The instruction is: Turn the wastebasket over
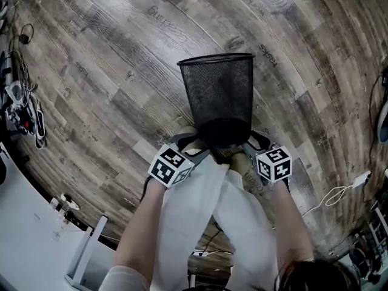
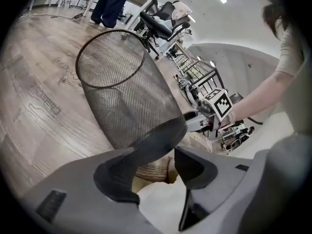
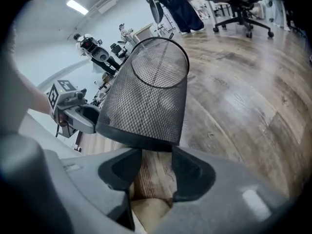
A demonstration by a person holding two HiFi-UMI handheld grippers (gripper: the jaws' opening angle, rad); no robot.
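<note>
Basket: mesh, tipped mouth-away, base apparently squeezed between left gripper and right gripper, ready for flipping. Both jaw pairs apart, nothing between.

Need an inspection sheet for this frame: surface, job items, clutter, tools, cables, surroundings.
Surface: wood-look plank floor.
Job's things: black mesh wastebasket, lifted, tilted, open rim away from the person, empty.
Clutter: gear pile far left; white table lower left.
Tools: left tool and right tool both open, flanking the basket's base.
Cables: white cable at right; dark cables far left.
Surroundings: office chairs, a standing person.
</note>
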